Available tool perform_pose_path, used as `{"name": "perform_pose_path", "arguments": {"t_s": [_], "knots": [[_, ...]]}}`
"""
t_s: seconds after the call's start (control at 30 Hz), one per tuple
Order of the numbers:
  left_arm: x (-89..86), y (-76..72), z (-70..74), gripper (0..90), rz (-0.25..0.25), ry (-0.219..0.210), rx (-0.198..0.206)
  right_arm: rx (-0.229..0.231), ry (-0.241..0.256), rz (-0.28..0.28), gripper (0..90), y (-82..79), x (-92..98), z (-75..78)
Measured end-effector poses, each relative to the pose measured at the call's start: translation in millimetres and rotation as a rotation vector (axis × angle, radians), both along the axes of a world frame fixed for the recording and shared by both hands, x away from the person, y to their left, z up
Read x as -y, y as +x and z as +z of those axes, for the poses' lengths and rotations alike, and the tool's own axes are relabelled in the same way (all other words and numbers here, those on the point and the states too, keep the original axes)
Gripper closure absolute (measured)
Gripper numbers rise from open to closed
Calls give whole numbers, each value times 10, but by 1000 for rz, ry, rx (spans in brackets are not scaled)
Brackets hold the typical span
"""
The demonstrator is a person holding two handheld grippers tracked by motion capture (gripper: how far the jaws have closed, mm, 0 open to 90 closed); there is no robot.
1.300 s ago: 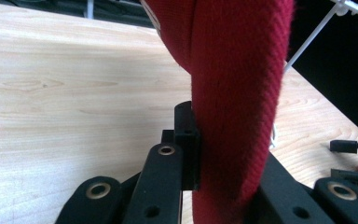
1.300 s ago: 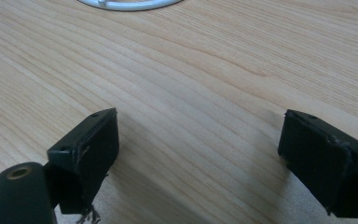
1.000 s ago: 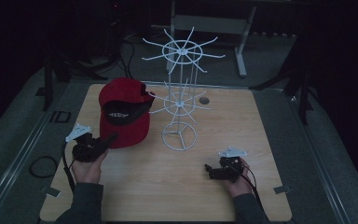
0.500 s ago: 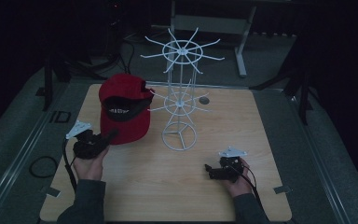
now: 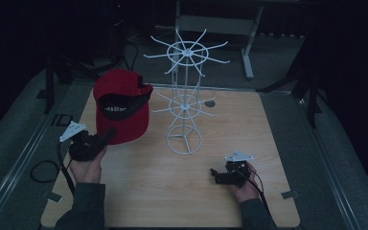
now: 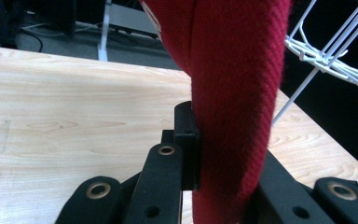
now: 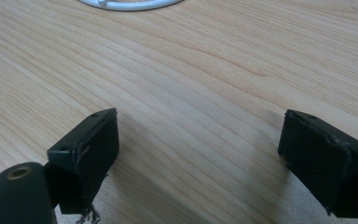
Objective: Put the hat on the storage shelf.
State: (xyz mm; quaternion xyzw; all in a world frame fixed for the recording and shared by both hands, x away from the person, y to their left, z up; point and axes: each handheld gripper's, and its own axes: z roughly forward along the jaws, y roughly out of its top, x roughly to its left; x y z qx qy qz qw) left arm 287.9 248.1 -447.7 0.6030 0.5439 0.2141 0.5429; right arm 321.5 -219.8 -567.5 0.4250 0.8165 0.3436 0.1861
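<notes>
Your left tool (image 5: 109,135) is clamped on the cap (image 5: 122,103) beside the rack (image 5: 186,103); right tool (image 5: 213,174) gapes wide, empty, over the table (image 5: 172,191).

1. Red cap (image 6: 233,93), left gripper view: top and bottom cut by the frame; the fabric hides most of one jaw of the left claw (image 6: 219,154), so the pinch point cannot be seen.
2. White wire rack (image 6: 331,56), same view: cut off at the right edge.
3. Rack's base ring (image 7: 130,4), right gripper view: cut by the top edge.
4. High view: label inside the cap (image 5: 117,111) too small to read; dark spot (image 5: 210,103) on the bench behind the rack too small to identify; right claw (image 5: 214,173) jaws too small to judge.
</notes>
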Motion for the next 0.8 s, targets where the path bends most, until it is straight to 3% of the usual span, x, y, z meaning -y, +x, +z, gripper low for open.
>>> {"name": "perform_pose_path", "arguments": {"t_s": [0.8], "knots": [[-85,9,241,854,11,-20,55,-1,2,-4,121,-1,-3,1]]}}
